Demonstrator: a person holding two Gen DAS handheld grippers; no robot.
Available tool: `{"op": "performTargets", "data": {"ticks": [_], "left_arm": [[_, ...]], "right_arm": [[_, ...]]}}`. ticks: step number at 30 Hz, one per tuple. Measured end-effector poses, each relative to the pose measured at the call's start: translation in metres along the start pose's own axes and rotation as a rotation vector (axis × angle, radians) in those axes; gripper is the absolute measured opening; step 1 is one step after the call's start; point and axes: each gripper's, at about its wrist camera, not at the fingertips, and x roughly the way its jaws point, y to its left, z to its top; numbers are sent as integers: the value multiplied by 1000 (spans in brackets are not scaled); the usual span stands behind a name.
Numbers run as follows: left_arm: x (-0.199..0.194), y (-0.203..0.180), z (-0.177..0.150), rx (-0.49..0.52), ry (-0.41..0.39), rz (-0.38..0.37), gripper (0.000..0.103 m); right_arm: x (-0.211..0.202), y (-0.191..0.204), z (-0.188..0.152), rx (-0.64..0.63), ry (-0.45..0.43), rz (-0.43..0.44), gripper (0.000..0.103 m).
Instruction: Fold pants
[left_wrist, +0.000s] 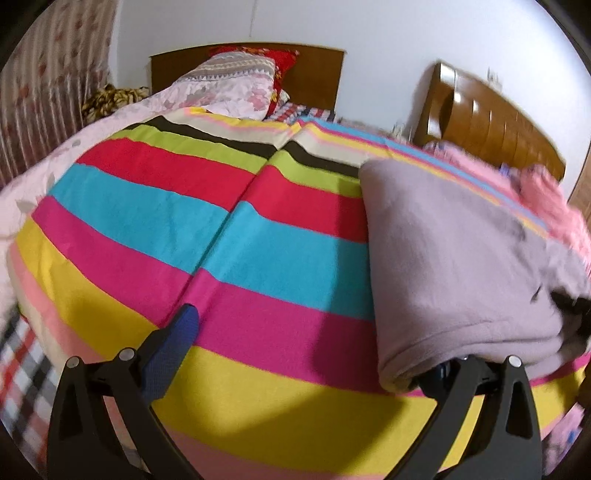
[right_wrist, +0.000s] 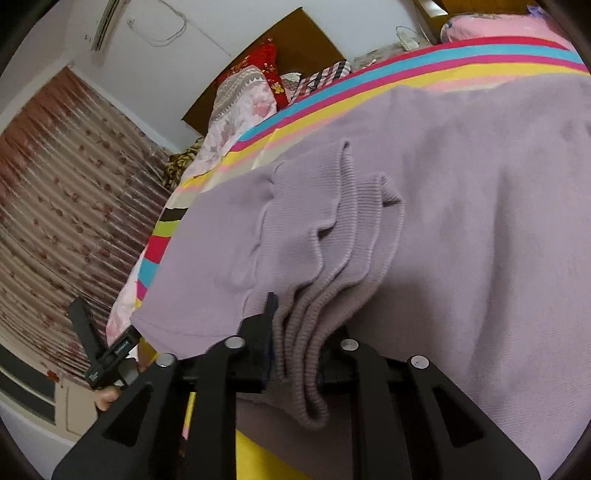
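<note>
Pants (right_wrist: 461, 206) folded over on striped bed (left_wrist: 229, 258).
Soft, limp knit; take hold at ribbed cuffs. Right hand-held gripper (right_wrist: 301, 332) clamps them; left hand-held gripper (left_wrist: 310, 347) spread wide, empty.

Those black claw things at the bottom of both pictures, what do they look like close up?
Each gripper, left and right, has two black plastic fingers with triangular cut-outs and round silver pins. Textured dark blue pads line the fingertips.
</note>
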Motion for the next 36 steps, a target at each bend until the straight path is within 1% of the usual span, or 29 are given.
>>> {"op": "performTargets", "data": {"ticks": [1,2,4,5,6,7,8,9,10,11,12,13,15,16,17,18,19,20,23,24,25,27,29,30,31,33,34,35,36], "left_arm": [[-2,-2,-1,14,4,8,102],[-9,-3,-4,31,-1,13,102],[-27,-4,-11,63,-21,13,101],[-35,-4,-15,88,-32,22,101],[-44,-5,-20,127,-44,49,101],[-54,-6,-26,168,-57,90,101],[-61,-6,-27,182,-69,106,101],[-74,-4,-26,178,-95,95,101],[-83,-3,-22,167,-119,70,101],[-95,-5,-12,152,-158,27,101],[-105,-12,0,148,-198,-12,101],[-108,-18,7,152,-214,-33,101],[-106,-48,30,185,-232,-139,101],[-102,-60,35,197,-224,-186,101],[-91,-79,42,219,-191,-257,101],[-80,-94,45,242,-158,-302,101],[-65,-107,44,264,-122,-327,101],[-52,-113,42,269,-84,-333,101],[-7,-113,26,214,78,-368,101],[4,-108,19,209,94,-376,100],[1,-107,13,242,56,-386,101],[-1,-107,15,253,74,-377,101],[-7,-106,30,214,103,-375,101],[-15,-105,39,199,84,-399,101],[-24,-105,51,193,50,-430,101],[-30,-108,74,186,14,-462,101],[-24,-114,91,191,13,-456,101],[-16,-119,101,208,27,-449,101],[2,-129,113,240,67,-438,101]], "right_arm": [[-2,1,0,3,5,2,19],[-5,1,0,0,14,-2,24],[-14,4,1,-22,16,-28,40],[-24,8,1,-51,-8,-47,48],[-32,10,0,-80,-35,-69,49],[-42,17,-1,-137,-73,-131,49],[-47,21,-2,-181,-94,-174,49],[-52,29,-3,-243,-120,-212,49],[-54,36,-3,-281,-133,-218,49],[-55,44,-2,-319,-141,-213,49],[-53,53,-1,-356,-147,-203,49],[-48,63,0,-389,-147,-201,49],[-37,78,1,-435,-134,-198,49],[-30,86,1,-458,-122,-189,49],[-25,91,2,-473,-108,-187,48],[-18,96,0,-488,-90,-194,48],[-13,99,-2,-501,-72,-205,48],[-5,98,-5,-516,-44,-224,48],[14,77,-16,-546,55,-321,49],[8,71,-20,-556,21,-274,49],[7,69,-21,-549,25,-253,49],[0,64,-16,-517,46,-216,49],[-8,63,-3,-475,50,-192,50],[-13,62,4,-470,29,-176,50],[-19,63,11,-478,8,-161,50],[-18,68,28,-531,-9,-170,52],[-11,71,35,-568,9,-168,52],[-4,74,42,-594,25,-157,52],[5,75,47,-619,47,-142,52]]}}
